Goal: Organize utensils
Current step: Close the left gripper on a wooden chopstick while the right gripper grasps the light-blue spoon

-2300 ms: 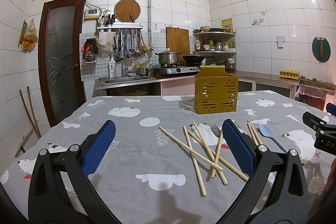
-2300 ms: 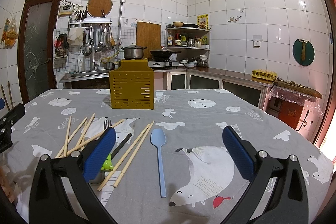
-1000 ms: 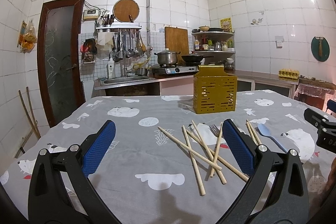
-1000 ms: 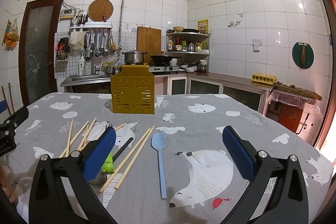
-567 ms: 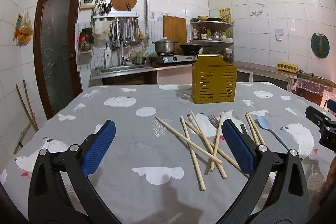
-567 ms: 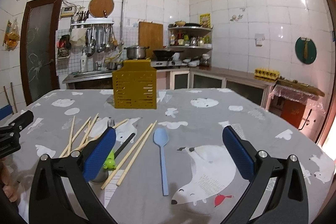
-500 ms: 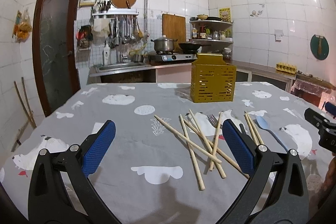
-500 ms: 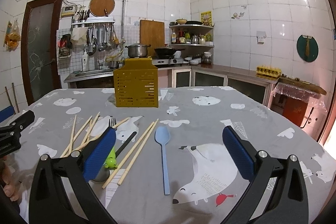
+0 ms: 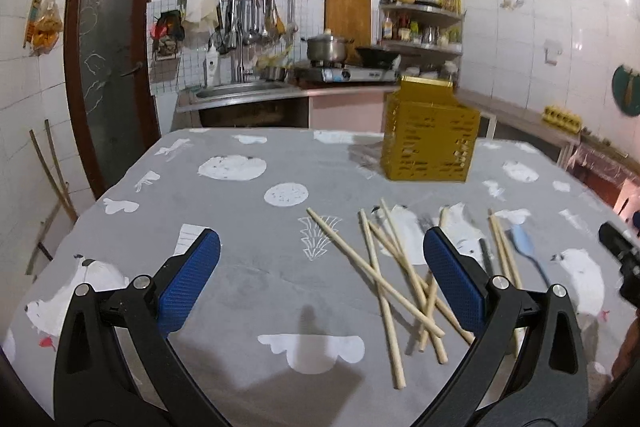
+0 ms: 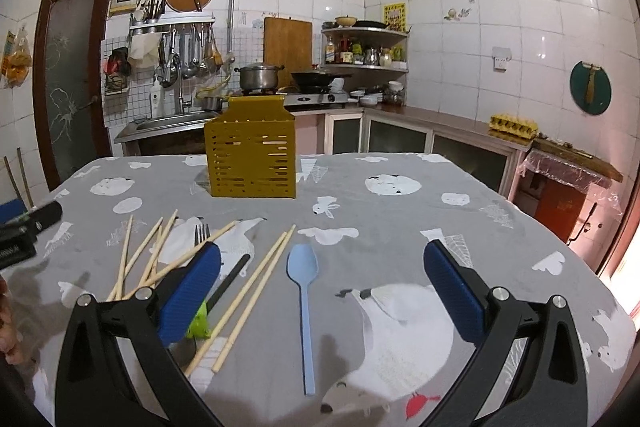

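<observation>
1. The left gripper [image 9: 320, 279], with black arms and blue ribbed pads, hangs over the grey animal-print tablecloth [image 9: 240, 267] with its jaws spread wide and nothing between them.
2. The right gripper [image 10: 322, 283] is likewise spread wide and holds nothing.
3. Loose pale wooden chopsticks [image 9: 384, 279] lie crossed in a heap on the cloth.
4. A light blue plastic spoon [image 10: 304, 291] lies flat, just beside a chopstick pair [image 10: 252, 291].
5. A metal fork [image 10: 201, 233] rests among the sticks.
6. The yellow slotted utensil holder [image 10: 251, 151] stands upright farther back.
</observation>
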`<move>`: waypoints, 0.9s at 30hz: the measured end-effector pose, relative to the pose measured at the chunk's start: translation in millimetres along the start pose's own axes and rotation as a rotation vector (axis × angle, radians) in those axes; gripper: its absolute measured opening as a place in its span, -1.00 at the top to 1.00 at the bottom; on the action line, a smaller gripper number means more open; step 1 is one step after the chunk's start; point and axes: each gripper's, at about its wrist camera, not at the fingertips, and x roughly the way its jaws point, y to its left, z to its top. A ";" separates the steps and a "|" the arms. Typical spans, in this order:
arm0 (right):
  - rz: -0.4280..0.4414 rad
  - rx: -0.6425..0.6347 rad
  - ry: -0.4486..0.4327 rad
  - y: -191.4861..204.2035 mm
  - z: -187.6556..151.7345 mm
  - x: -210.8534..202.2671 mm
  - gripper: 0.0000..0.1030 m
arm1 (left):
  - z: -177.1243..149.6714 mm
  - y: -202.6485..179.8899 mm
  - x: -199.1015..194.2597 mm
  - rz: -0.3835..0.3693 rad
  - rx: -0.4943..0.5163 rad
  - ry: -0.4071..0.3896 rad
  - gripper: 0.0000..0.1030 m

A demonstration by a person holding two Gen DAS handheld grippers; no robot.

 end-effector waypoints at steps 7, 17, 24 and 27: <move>0.021 -0.022 0.133 6.7 9.5 46.7 -0.92 | 14.5 -3.0 37.8 0.011 -0.008 0.106 -0.91; 0.003 -0.069 0.330 15.7 6.3 122.6 -0.65 | 18.7 5.6 108.2 0.054 -0.008 0.337 -0.90; 0.005 -0.034 0.428 12.4 -4.8 149.9 -0.43 | 15.8 8.6 129.4 0.057 -0.042 0.391 -0.90; -0.001 -0.031 0.455 10.0 -6.5 157.1 -0.30 | 16.9 8.4 137.1 0.072 -0.049 0.410 -0.90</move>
